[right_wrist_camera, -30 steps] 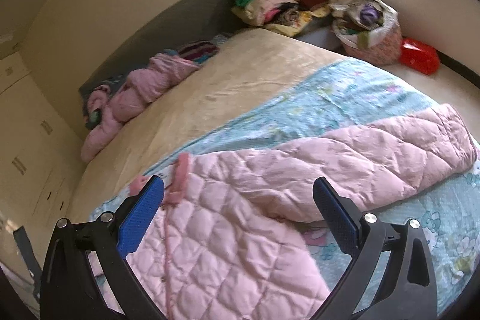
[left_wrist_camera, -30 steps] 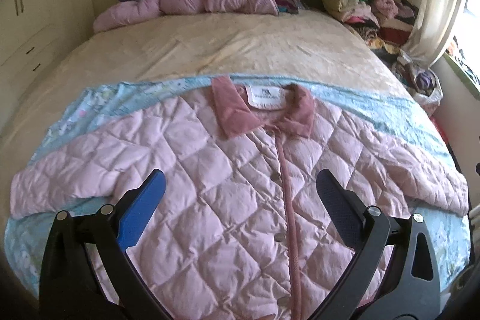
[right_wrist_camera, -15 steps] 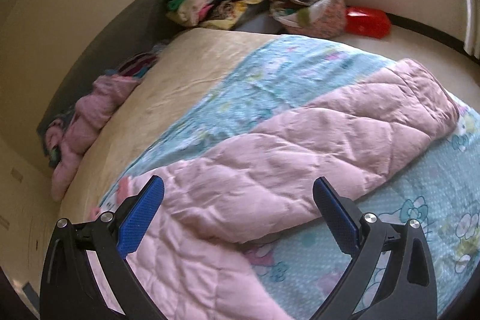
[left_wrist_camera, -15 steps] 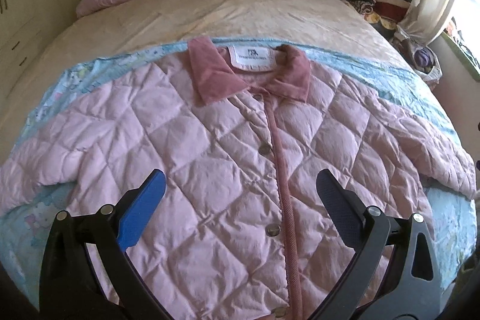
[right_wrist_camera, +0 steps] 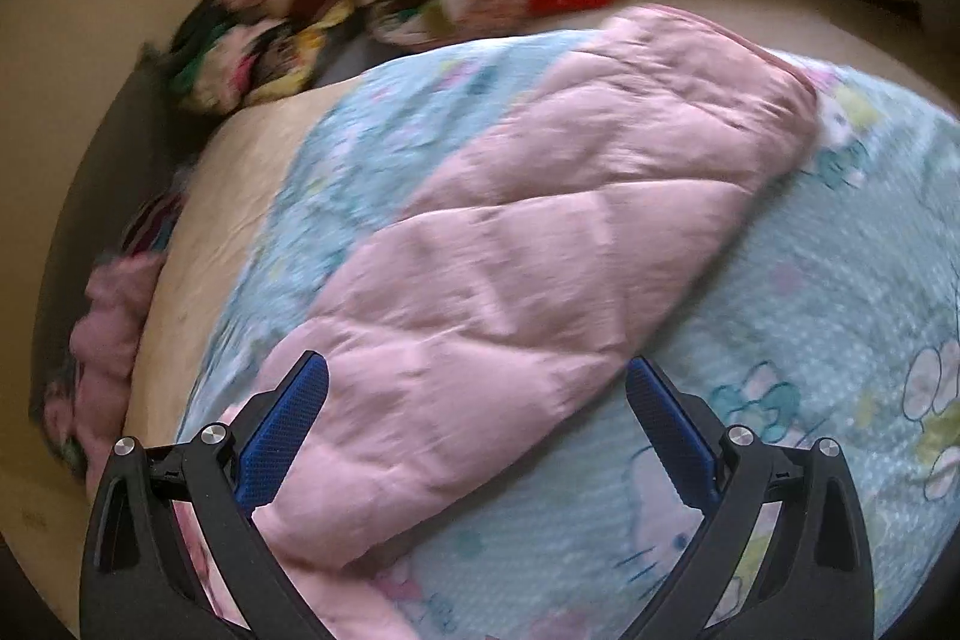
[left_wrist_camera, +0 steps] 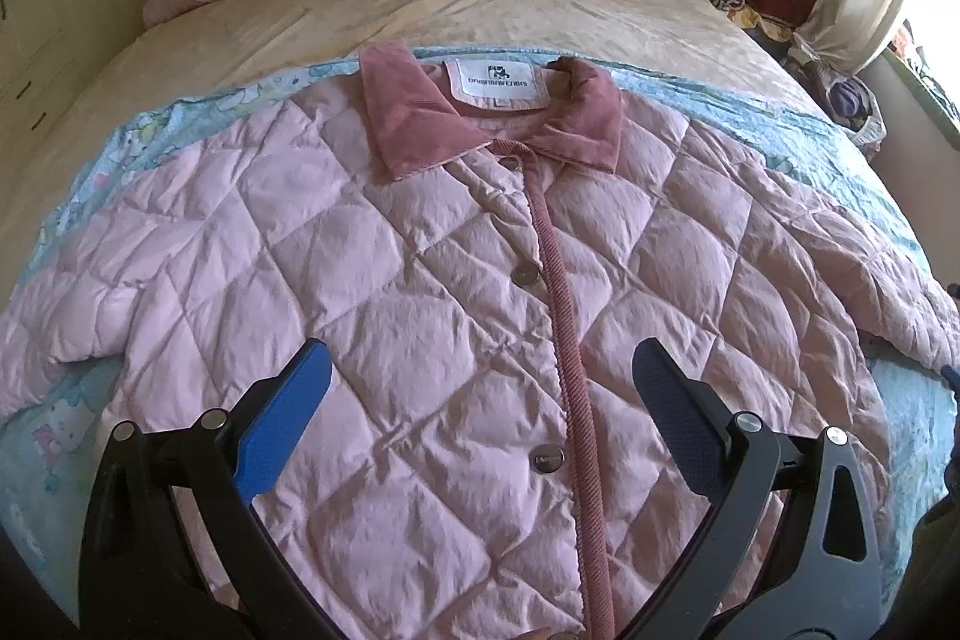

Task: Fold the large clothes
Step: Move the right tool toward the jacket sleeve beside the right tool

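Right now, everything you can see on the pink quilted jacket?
The pink quilted jacket lies face up and spread flat on the blue cartoon-print sheet, collar toward the headboard. The fabric looks puffy and diamond-stitched, lightly creased. It has a darker pink corduroy collar, a matching corded placket running down the middle, metal snap buttons and a white neck label. It is closed at the front, both sleeves out sideways, the right sleeve stretched across the sheet. Neither hand-held gripper holds it.
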A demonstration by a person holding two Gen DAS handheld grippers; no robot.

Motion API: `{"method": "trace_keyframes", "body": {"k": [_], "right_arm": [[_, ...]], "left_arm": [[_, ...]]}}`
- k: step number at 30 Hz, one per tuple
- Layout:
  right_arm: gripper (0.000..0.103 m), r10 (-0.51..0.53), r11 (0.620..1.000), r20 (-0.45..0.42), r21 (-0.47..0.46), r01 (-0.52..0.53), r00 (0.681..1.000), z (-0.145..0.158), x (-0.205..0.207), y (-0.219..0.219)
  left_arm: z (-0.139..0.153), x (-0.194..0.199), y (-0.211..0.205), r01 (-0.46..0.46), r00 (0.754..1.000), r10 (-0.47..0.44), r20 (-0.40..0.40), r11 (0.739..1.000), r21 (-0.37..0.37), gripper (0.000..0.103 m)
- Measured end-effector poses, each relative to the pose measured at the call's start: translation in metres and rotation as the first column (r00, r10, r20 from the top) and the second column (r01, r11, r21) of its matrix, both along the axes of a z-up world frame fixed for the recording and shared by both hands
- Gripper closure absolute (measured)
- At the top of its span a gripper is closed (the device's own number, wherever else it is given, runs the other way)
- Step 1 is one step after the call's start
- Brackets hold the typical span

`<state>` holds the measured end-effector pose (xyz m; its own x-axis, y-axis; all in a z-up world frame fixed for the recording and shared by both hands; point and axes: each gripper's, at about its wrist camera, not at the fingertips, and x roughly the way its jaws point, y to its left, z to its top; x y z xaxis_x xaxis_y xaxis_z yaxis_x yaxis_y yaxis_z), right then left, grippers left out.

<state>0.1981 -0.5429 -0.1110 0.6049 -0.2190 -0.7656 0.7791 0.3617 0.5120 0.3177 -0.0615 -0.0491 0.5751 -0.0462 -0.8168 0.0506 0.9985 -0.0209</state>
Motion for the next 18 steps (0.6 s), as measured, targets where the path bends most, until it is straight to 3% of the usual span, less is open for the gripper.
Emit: {"method": "trace_keyframes", "body": {"k": [7,16,18], "right_arm": [[0.004,-0.098,0.992,-0.031,0.072,0.1,0.995,-0.03,-0.001,-0.029],[0.004,-0.126,0.99,0.001,0.06,0.125,0.992,-0.043,0.017,-0.06],[0.013,-0.13,0.991,0.009,0.045,0.129,0.991,-0.042,0.017,-0.064]], "left_arm": [[-0.002,0.003,0.008,-0.018,1.0,0.018,0.002,1.0,-0.001,0.009],[0.003,0.005,0.019,-0.041,0.999,0.041,0.008,0.999,-0.007,0.009],[0.005,0.006,0.021,-0.042,0.999,0.042,0.011,0.999,-0.009,0.009]]}}
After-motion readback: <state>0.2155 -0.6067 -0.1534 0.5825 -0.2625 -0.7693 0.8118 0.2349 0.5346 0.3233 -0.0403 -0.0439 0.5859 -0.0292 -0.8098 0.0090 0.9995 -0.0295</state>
